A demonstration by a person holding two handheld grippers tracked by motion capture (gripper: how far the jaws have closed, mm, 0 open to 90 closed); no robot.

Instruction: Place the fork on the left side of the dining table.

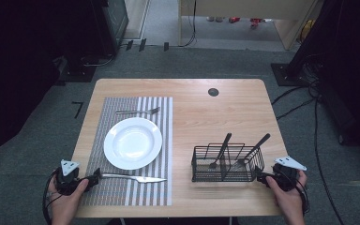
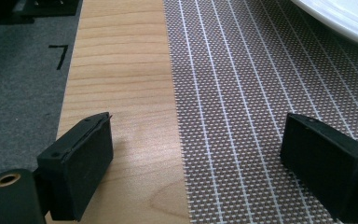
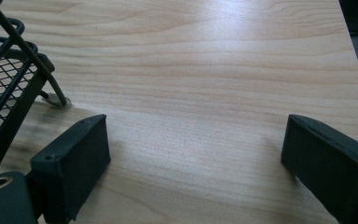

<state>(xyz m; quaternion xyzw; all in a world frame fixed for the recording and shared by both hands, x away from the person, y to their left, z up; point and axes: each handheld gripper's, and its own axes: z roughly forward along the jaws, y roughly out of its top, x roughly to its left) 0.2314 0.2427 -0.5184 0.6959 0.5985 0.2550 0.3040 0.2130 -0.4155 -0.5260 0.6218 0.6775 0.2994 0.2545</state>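
A white plate (image 1: 132, 143) sits on a striped placemat (image 1: 122, 197) on the left half of the wooden table (image 1: 215, 117). Beyond the plate lies a metal fork (image 1: 138, 111), and in front of it a metal knife (image 1: 133, 178). At the right front stands a black wire basket (image 1: 227, 164) holding two black-handled utensils (image 1: 222, 149). My left gripper (image 1: 77, 183) (image 2: 196, 163) is open over the placemat's (image 2: 261, 93) left edge, near the knife's handle end, with nothing between its jaws. My right gripper (image 1: 274, 178) (image 3: 196, 163) is open over bare wood just right of the basket (image 3: 9, 88).
The plate's rim (image 2: 340, 14) lies ahead and right of the left gripper. A small black round cap (image 1: 213, 92) sits in the table near its far edge. Grey carpet, cables and dark furniture surround the table. Bare wood lies between placemat and basket.
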